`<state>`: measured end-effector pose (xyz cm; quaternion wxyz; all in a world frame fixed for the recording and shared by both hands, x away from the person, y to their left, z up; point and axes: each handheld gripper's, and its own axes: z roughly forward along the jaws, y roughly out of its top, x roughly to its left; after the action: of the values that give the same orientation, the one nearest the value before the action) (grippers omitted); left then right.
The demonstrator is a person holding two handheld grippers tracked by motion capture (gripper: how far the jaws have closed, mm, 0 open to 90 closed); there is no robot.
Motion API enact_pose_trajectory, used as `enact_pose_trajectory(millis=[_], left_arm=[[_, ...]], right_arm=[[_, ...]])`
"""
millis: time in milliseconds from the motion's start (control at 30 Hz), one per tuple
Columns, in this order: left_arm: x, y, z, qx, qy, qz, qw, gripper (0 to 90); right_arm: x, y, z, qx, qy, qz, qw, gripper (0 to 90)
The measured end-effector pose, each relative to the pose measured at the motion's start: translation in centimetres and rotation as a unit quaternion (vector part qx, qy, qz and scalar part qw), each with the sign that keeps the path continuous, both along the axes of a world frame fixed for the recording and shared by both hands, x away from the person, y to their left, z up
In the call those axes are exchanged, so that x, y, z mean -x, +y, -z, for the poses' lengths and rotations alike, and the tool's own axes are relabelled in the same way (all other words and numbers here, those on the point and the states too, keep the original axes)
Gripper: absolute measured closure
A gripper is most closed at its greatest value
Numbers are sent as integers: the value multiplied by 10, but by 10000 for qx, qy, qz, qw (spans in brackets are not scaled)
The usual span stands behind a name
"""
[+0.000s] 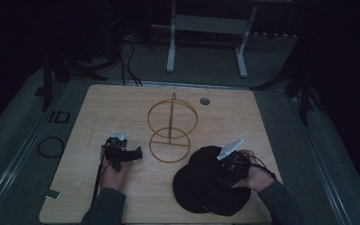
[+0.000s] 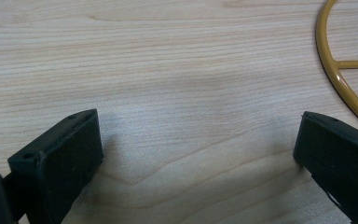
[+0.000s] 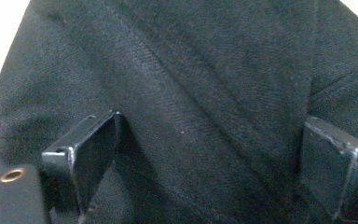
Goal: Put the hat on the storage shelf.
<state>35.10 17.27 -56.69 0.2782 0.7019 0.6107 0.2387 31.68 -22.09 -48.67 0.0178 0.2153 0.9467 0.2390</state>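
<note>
Right gripper (image 1: 228, 169) hovers over the black cap (image 1: 206, 185) in the lower right of the high view, its jaws spread wide and holding nothing; in the right gripper view both black jaws stand well apart with dark twill cloth (image 3: 191, 93) between and beyond them, a fold or seam running diagonally from upper left to lower right. Whether the jaw tips already touch the fabric I cannot tell.

That cap lies flat on the wooden table (image 1: 122, 108) near its front edge, with what looks like the brim toward the lower left and the crown toward the upper right, so its long axis runs diagonally across the frame. It sits directly under the right gripper, which is plainly the nearer of the two; closing on a ridge of cloth looks like the move that counts.

Just left of and above the cap, apparently not touching it, stands a gold wire stand (image 1: 171, 126), two rings on an upright post. Farther left, the left gripper (image 1: 136, 153) is also open and empty, low over bare wood, the stand's base ring (image 2: 340, 79) curving past the upper right of its own view.
</note>
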Motion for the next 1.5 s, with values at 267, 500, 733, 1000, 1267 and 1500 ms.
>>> enact_pose_trajectory(millis=[267,500,733,1000,1267,1500], left_arm=[[0,0,0,-1,0,0,10000,7],[0,0,0,1,-2,0,10000,7],[0,0,0,1,1,2,10000,7],[0,0,0,1,-1,0,10000,7],[0,0,0,1,0,2,10000,7],[0,0,0,0,0,0,10000,7]], right_arm=[[4,7,4,351,-226,-162,9990,154],[4,13,6,529,-259,-172,9981,314],[5,16,3,635,-194,-225,9975,554],[3,15,-1,477,-36,-174,9987,829],[3,8,-12,199,94,-70,9997,855],[3,2,-25,74,50,-47,9999,857]])
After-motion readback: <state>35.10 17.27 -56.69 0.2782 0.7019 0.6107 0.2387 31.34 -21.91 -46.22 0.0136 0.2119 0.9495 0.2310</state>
